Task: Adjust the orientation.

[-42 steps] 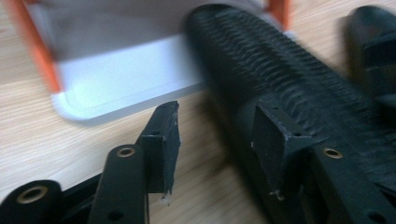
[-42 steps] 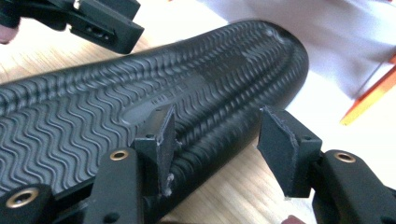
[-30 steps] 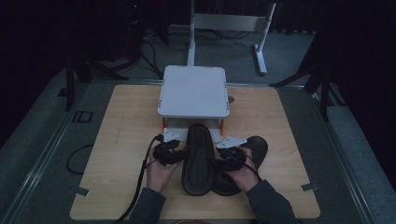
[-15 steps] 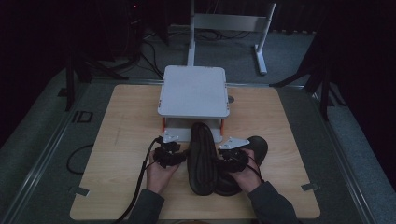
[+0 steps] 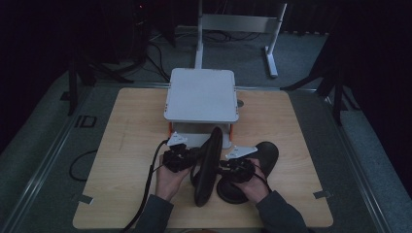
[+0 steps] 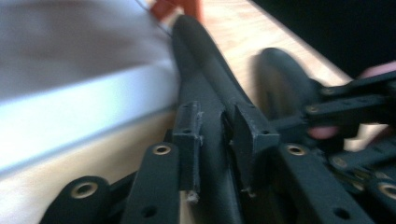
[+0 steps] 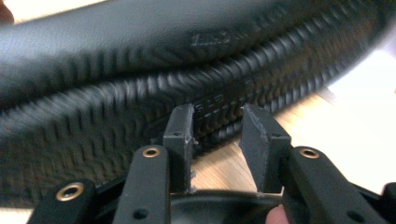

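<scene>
A black slipper (image 5: 206, 165) stands on its edge on the wooden table (image 5: 131, 126), toe toward the white stand (image 5: 201, 94). My left gripper (image 5: 193, 158) is at its left side. In the left gripper view, the jaws have just been closing and my left gripper (image 6: 217, 135) now pinches the slipper's (image 6: 205, 79) rim. My right gripper (image 5: 221, 167) faces the slipper from the right. Its jaws (image 7: 217, 126) have also been closing, but the pads sit apart at the ribbed sole (image 7: 140, 107) without pressing on it. A second black slipper (image 5: 265, 155) lies flat under the right hand.
The white stand has orange legs (image 5: 170, 130) and sits at the table's far middle, just beyond the slippers. Bare wood lies to the left and right. A black cable (image 5: 150, 189) trails from the left gripper toward the near edge. A metal frame (image 5: 238, 24) stands on the floor behind.
The slipper between the grippers has turned from lying flat to standing on its edge. The left gripper has closed onto its rim. The right jaws have narrowed.
</scene>
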`<action>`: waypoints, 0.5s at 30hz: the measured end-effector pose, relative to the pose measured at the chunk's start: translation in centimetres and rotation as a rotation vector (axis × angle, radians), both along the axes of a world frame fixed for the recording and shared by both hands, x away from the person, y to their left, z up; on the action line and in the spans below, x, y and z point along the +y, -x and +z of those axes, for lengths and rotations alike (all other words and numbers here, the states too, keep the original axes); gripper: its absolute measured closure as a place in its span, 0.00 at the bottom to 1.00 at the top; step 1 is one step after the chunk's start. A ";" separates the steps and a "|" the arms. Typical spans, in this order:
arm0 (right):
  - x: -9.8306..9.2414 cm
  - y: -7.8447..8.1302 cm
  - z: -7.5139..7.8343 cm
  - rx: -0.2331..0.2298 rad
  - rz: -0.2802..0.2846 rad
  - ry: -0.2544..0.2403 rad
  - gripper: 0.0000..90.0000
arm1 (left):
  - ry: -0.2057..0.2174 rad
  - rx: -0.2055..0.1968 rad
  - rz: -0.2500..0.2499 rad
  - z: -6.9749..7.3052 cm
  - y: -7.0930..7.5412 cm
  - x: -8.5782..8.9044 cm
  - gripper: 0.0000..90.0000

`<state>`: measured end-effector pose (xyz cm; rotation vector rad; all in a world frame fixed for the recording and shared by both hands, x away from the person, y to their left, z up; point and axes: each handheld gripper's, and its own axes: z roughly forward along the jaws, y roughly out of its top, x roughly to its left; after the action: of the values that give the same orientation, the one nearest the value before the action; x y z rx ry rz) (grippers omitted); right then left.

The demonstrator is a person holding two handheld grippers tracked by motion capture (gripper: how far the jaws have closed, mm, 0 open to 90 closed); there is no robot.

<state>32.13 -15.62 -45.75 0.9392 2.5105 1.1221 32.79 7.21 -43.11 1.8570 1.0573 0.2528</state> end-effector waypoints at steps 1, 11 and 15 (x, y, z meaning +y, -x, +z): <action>0.2 0.1 0.0 -0.011 -0.002 0.008 0.71 | -0.024 -0.007 0.004 0.2 0.1 -0.1 0.81; 0.0 1.1 0.8 -0.010 0.072 -0.005 0.61 | 0.070 0.011 -0.123 1.1 0.4 -1.8 0.73; -2.8 0.8 2.2 -0.038 -0.025 -0.067 0.60 | 0.114 0.034 -0.135 1.1 0.5 -1.9 0.73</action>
<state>31.32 -18.44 -43.51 0.9539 2.4382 1.2117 32.31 5.30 -42.04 1.8262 0.9449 0.0807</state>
